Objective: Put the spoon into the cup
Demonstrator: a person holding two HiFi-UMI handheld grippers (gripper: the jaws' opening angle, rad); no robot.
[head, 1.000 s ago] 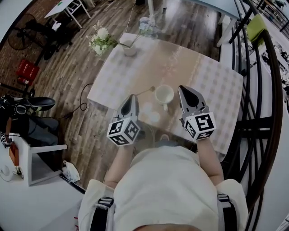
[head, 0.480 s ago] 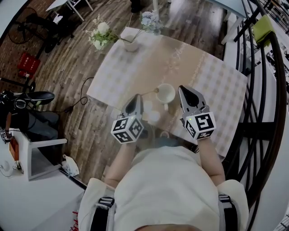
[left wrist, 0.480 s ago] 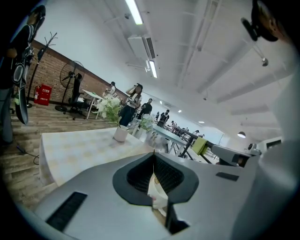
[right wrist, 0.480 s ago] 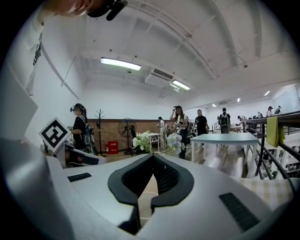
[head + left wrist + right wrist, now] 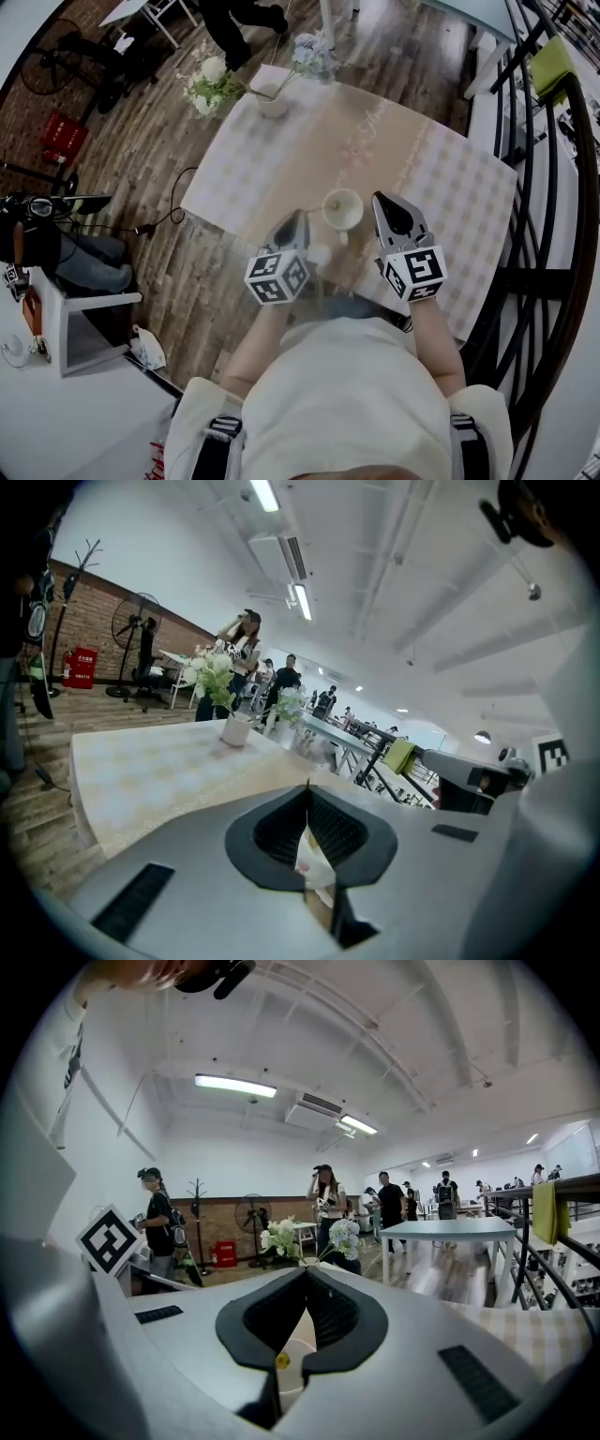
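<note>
The square table with a pale chequered cloth [image 5: 441,178] carries everything. The grey left gripper [image 5: 300,217], just left of the cup, is clenched, apparently on the spoon's handle. The grey right gripper [image 5: 380,200], just right of the cup, is closed on nothing. The small white ceramic cup [image 5: 349,214] stands upright. The thin spoon with a yellowish end [image 5: 334,205] already reaches over the cup's mouth. I would lower it gently, tilted inward, and release only when it rests inside, without pushing the cup.

Both grippers reach forward, side by side

The left gripper [image 5: 298,217] clamps its jaws on the spoon [image 5: 332,205] handle; the right gripper [image 5: 385,200] keeps level beside it, jaws meeting at the tips, holding nothing
</note>
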